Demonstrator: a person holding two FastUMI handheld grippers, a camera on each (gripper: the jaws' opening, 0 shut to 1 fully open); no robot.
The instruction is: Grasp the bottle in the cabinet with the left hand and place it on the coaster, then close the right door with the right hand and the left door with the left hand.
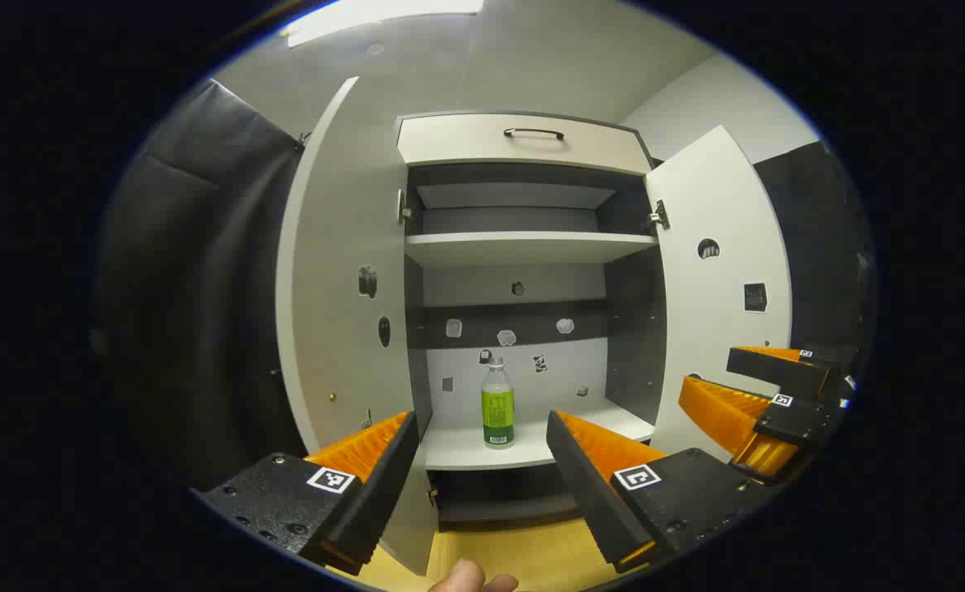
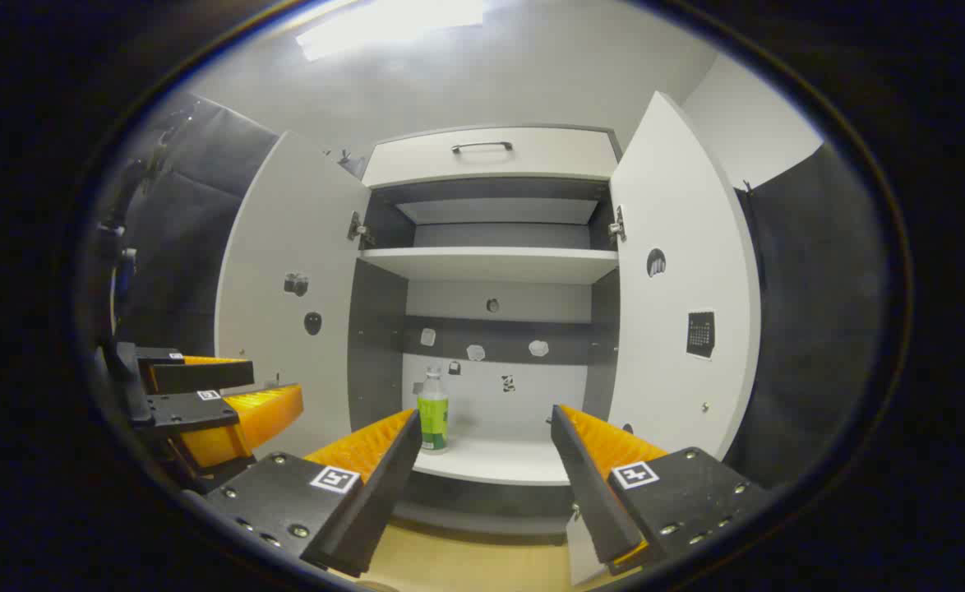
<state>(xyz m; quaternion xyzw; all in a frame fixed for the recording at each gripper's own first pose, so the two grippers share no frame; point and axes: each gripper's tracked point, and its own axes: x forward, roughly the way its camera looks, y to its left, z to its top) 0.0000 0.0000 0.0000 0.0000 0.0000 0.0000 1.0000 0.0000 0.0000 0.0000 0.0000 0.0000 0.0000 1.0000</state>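
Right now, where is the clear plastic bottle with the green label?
The clear plastic bottle with the green label stands upright on the white lower cabinet shelf, left of centre, between both open doors.

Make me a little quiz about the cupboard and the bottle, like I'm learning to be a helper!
1. True or false: both cabinet doors are open.
2. Where is the bottle standing? A) top shelf B) lower shelf C) floor
3. Fill in: the left gripper is ____, holding nothing.

Key: 1 true: left door and right door both swing out. 2 B, upright. 3 open.
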